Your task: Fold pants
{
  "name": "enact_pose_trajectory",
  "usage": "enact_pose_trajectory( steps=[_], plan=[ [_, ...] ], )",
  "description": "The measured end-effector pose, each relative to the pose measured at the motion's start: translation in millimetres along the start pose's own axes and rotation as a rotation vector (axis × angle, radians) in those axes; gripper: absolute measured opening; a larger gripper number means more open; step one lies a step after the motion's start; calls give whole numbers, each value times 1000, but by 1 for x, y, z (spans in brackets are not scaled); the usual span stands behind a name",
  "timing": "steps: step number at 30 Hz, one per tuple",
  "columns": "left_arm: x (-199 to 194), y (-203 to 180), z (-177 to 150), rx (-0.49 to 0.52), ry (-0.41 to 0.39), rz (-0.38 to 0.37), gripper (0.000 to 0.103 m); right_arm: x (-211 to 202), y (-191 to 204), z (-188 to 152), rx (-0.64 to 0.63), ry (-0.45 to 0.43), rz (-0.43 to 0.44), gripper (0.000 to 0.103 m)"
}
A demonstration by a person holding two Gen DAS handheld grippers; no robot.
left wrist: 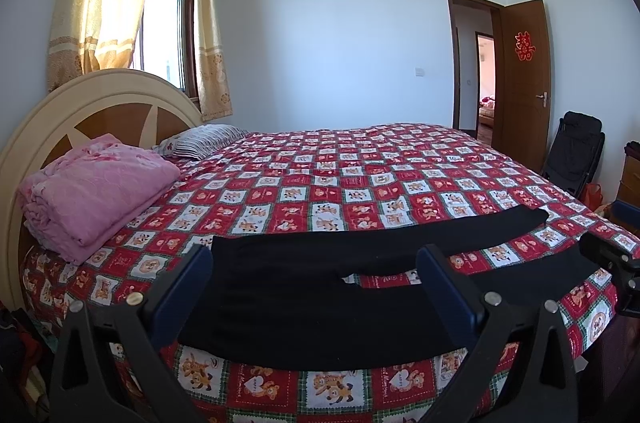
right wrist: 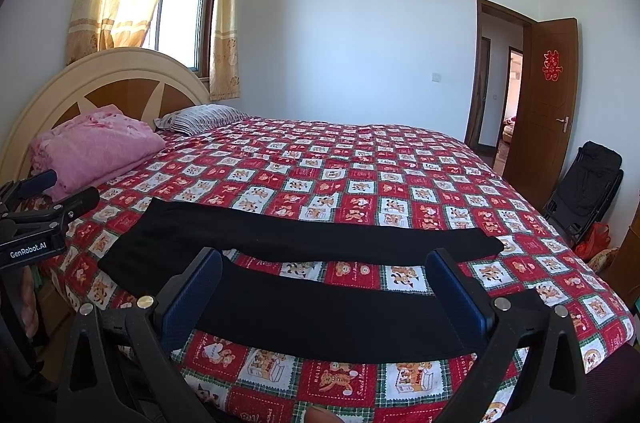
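Note:
Black pants (left wrist: pixel 304 287) lie flat along the near edge of the bed, waist to the left and both legs spread apart toward the right. My left gripper (left wrist: pixel 316 259) hovers open above the waist end, nothing between its blue pads. The right wrist view shows the same pants (right wrist: pixel 320 319), with the near leg crossing under my right gripper (right wrist: pixel 324 263), which is also open and holds nothing. The far leg (right wrist: pixel 360 239) ends at a cuff near the right. Each gripper appears at the edge of the other's view.
A red, white and green patchwork quilt (left wrist: pixel 360 175) covers the bed. A folded pink blanket (left wrist: pixel 96 191) and a striped pillow (left wrist: pixel 204 141) rest by the headboard. A black folding chair (right wrist: pixel 584 183) stands by the open wooden door (right wrist: pixel 548 95).

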State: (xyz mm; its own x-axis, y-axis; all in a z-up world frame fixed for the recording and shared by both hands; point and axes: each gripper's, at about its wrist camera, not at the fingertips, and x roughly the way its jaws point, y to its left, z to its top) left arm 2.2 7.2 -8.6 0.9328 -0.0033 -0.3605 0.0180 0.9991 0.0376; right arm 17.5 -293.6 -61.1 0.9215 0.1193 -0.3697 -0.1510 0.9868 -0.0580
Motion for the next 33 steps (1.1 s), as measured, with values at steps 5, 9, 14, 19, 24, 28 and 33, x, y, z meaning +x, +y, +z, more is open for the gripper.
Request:
enact_pose_trajectory(
  steps=[5,9,14,19,24,28,33],
  plan=[
    [11,5,-2,-6,18,19,103,3,-1,0,0,3,3,102],
    [46,36,-12,-107,132,-21,103,13,-4,-3,15,31,48,102],
    [89,82,-34,-203,199,50,103,40,-10,-18,31,88,60,102],
    [148,131,-60,-265,272,108,103,87,-13,-46,26,206,46,102],
    [204,173,-66,-356,343,137,103,134,-21,-77,11,317,13,102],
    [247,186,-50,-290,355,143,103,149,-42,-80,50,346,-4,90],
    [295,183,-28,-164,367,105,103,168,-71,-64,90,357,-19,79]
  ],
)
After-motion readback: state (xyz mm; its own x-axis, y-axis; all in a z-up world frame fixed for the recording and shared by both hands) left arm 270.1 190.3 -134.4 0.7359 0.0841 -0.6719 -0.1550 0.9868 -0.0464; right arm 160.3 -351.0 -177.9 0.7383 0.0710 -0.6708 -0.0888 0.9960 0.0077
